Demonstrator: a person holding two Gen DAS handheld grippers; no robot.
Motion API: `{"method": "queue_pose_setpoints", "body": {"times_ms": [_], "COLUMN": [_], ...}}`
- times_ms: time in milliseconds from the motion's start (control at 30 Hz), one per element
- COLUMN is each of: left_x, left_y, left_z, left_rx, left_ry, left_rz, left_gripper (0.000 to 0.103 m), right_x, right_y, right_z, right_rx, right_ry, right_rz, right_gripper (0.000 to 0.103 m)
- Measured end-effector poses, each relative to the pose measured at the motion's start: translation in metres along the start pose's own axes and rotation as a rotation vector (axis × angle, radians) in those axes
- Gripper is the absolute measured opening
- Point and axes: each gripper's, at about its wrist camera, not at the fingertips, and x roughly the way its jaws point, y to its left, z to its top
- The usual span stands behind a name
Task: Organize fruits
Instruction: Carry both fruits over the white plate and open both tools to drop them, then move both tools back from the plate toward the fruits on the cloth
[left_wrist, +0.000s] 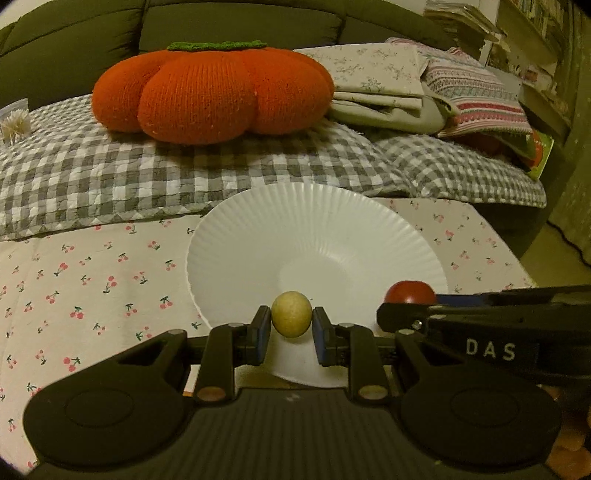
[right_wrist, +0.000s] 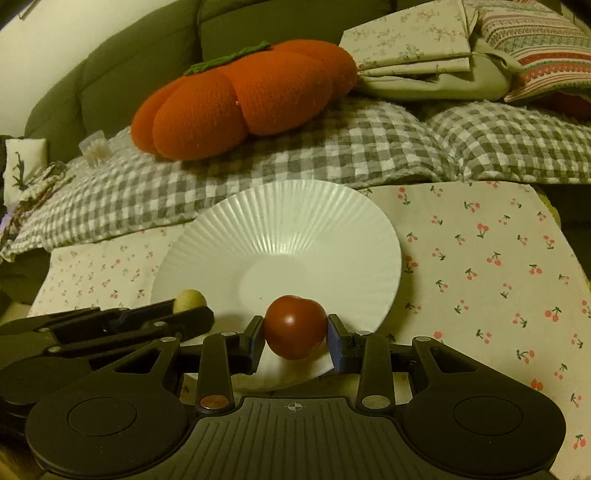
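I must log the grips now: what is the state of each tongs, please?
Left tongs: closed on the yellow ball.
Right tongs: closed on the red fruit.

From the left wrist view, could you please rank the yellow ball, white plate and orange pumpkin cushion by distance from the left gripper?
1. Yellow ball, clamped in the left gripper.
2. White plate, just beyond and beneath it.
3. Orange pumpkin cushion, far back on the checked blanket.
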Motion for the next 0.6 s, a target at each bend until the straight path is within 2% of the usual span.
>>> {"method": "queue_pose_setpoints", "body": {"times_ms": [100,167,200,267,333,500,600], "left_x": [0.0,-0.004,-0.006,-0.013,-0.021,-0.043,-0.057], "left_y": [0.0,0.003,0.005,0.012,0.019,0.041,0.049], "left_z": [-0.001,0.0,0.002,0.005,0.008,0.014,0.013], "left_rx": [0.016,0.003,-0.008,-0.035,-0.065,-0.184,-0.224], "left_ry": [0.003,-0.005,-0.013,-0.032,-0.046,-0.068,-0.067], "left_rz": [0.0,-0.003,-0.006,-0.025,-0.032,-0.047,-0.038], "left_gripper": [0.027,0.044,0.048,0.059,0.059,0.059,0.059], "right_x": [0.001,0.0,-0.001,-0.007,-0.013,-0.03,-0.039], "right_y": [0.001,0.0,-0.001,-0.007,-0.013,-0.021,-0.021], "right_z": [-0.002,-0.002,-0.001,0.003,0.006,0.011,0.011], "right_rx": [-0.012,-0.014,-0.003,0.038,0.068,0.124,0.151], "right_ry": [-0.003,-0.003,0.001,-0.01,-0.026,-0.049,-0.054], "right_rz": [-0.004,-0.005,-0.005,-0.007,0.006,0.023,0.023], "right_gripper": [0.036,0.036,0.037,0.048,0.056,0.056,0.059]}}
